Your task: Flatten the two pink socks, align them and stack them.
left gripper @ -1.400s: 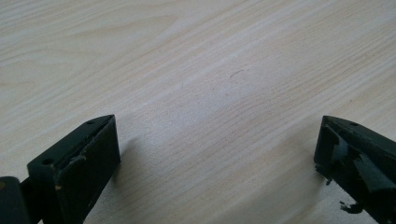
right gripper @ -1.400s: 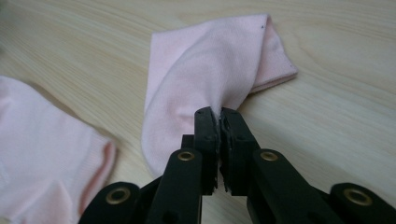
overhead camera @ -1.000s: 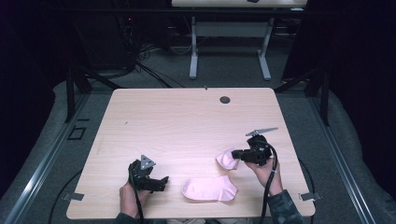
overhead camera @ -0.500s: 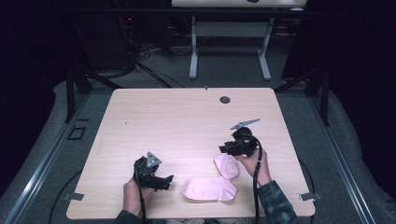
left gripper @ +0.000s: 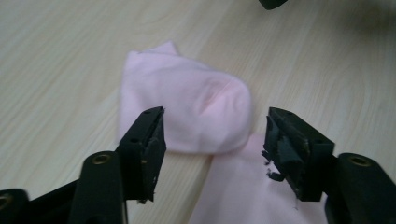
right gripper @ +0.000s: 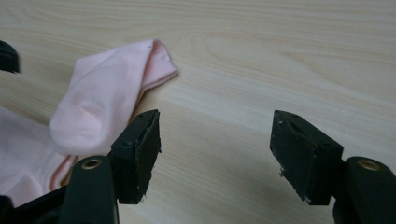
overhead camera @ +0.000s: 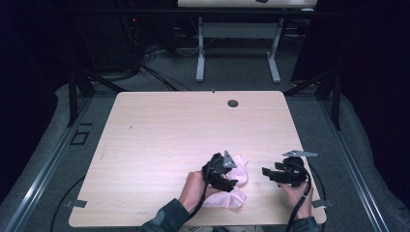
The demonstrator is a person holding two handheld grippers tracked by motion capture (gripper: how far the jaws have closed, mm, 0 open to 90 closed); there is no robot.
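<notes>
Pink sock (overhead camera: 231, 186), folded, lies near desk (overhead camera: 159, 140) front edge, right of centre. Judged light, limp, non-slip; best pinched at cuff or folded toe.

Left gripper (left gripper: 212, 135) jaws spread astride it, just been closing, not yet pinching. Right gripper (right gripper: 217, 140) jaws spread, just been opening, nothing between.

Desk: pale wood laminate, flat. Room dark; grey carpet, cables (overhead camera: 150, 70) behind.

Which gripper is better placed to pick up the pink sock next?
Left. The left gripper hangs right over the pink sock, its jaws, just closing, either side of the heel without pressing. The right gripper has just opened and sits beside it over bare table.
</notes>
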